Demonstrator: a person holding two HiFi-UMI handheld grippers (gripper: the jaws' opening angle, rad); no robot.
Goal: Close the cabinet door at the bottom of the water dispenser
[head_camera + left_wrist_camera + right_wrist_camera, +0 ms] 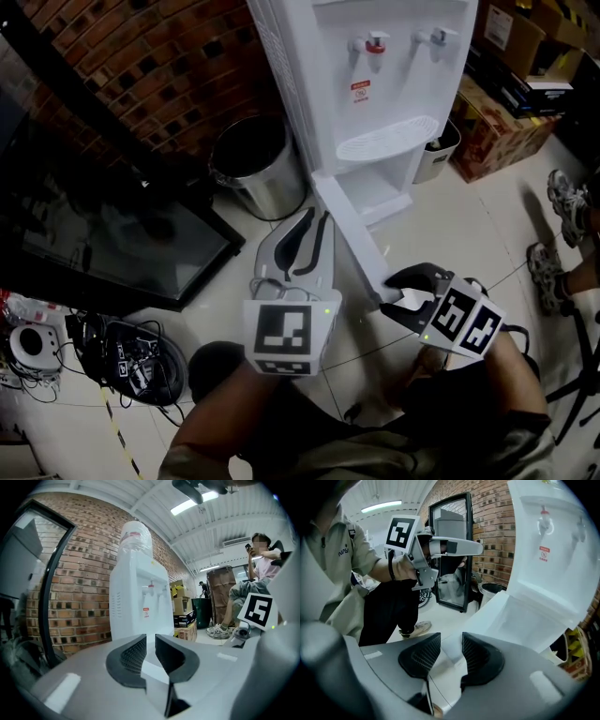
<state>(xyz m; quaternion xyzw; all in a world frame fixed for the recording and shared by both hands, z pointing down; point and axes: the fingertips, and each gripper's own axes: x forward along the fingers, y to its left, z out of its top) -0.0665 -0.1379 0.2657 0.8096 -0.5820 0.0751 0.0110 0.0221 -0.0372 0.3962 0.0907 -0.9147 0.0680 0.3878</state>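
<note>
The white water dispenser (375, 84) stands against the brick wall. Its bottom cabinet door (352, 234) is swung wide open, and its free edge points toward me. My right gripper (398, 292) is at that free edge. In the right gripper view the white door (520, 616) runs down between the jaws, and the right gripper (451, 653) is shut on it. My left gripper (307, 239) hovers just left of the door, apart from it. It points at the dispenser (140, 606). The left gripper (150, 651) is open by a narrow gap, with nothing in it.
A steel bin (253, 164) stands left of the dispenser, and a black glass-fronted cabinet (103, 234) is further left. Tangled cables (122, 361) lie on the floor at lower left. Cardboard boxes (497, 131) and another person's shoes (562, 202) are at the right.
</note>
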